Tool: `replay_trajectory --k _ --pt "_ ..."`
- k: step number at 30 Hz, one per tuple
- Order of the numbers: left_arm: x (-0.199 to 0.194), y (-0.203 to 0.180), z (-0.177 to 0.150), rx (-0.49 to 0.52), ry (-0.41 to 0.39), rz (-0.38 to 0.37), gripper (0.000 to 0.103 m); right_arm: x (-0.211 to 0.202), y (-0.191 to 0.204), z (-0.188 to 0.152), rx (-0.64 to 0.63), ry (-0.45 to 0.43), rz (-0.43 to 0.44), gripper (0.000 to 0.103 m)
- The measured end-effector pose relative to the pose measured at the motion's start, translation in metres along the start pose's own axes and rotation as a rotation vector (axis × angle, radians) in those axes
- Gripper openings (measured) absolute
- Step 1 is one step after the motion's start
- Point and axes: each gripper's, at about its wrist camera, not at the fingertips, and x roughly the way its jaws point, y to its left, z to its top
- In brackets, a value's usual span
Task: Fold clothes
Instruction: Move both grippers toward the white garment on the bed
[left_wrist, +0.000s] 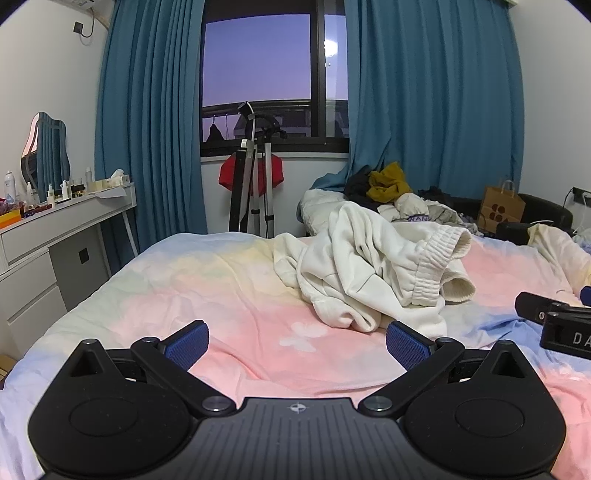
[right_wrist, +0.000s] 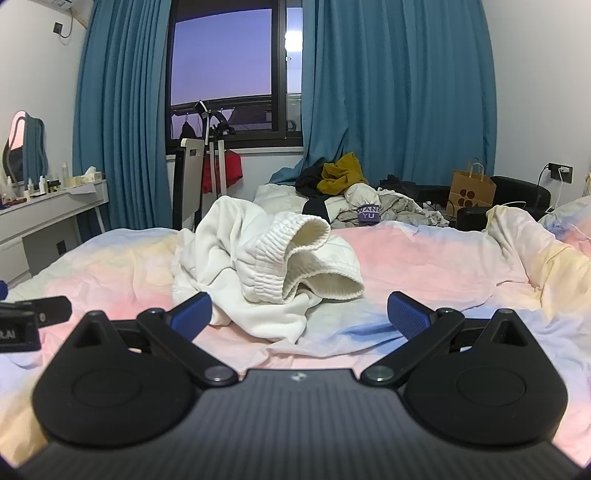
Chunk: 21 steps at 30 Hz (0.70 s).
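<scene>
Blue ribbed pads tip both claws, and each pair is spread wide with nothing between them. The left claw (left_wrist: 297, 345) hangs low over the bed (left_wrist: 229, 295), its fingers apart over bare pink sheet; the cream garment (left_wrist: 369, 273) lies crumpled at about 1 o'clock from it, the nearest fold just beside the right-hand pad (left_wrist: 404, 345) but not gripped. In the left wrist view the right claw's black body shows at 3 o'clock, at the frame edge.

The right claw (right_wrist: 299, 315) is likewise fully open and empty. The same cream garment (right_wrist: 266, 266) sits at 11 to 12 o'clock from it, its lower folds reaching down between the two pads (right_wrist: 192, 314) without being pinched. A ribbed elastic waistband (right_wrist: 291, 236) stands up open at the top of the heap, showing a fleecy lining. The left claw's black body pokes in at 9 o'clock in this view.

The sheet is a pastel wash of pink, yellow and pale blue, creased all over. Beyond the garment, at 12 to 1 o'clock, a pile of other clothes (right_wrist: 369, 206) rests at the far edge of the bed, with a mustard-coloured piece (right_wrist: 341, 177) on top. A brown paper bag (right_wrist: 471, 192) stands at 2 o'clock. Teal curtains (right_wrist: 399, 92) flank a window (right_wrist: 221, 62) showing a dusk-purple sky. At 10 o'clock a white counter (left_wrist: 66, 210) carries bottles and small boxes, with a wavy-edged mirror (left_wrist: 46, 147) behind them.
</scene>
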Motion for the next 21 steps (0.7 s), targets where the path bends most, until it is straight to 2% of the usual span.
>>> replay_trajectory --k 12,21 --pt "0.004 0.008 -0.012 -0.027 -0.003 -0.019 0.103 0.001 0.006 -0.001 -0.002 -0.016 -0.009 0.103" --pt "0.01 0.008 -0.018 -0.053 -0.004 -0.013 0.103 0.001 -0.005 0.003 0.03 -0.029 0.018 0.103"
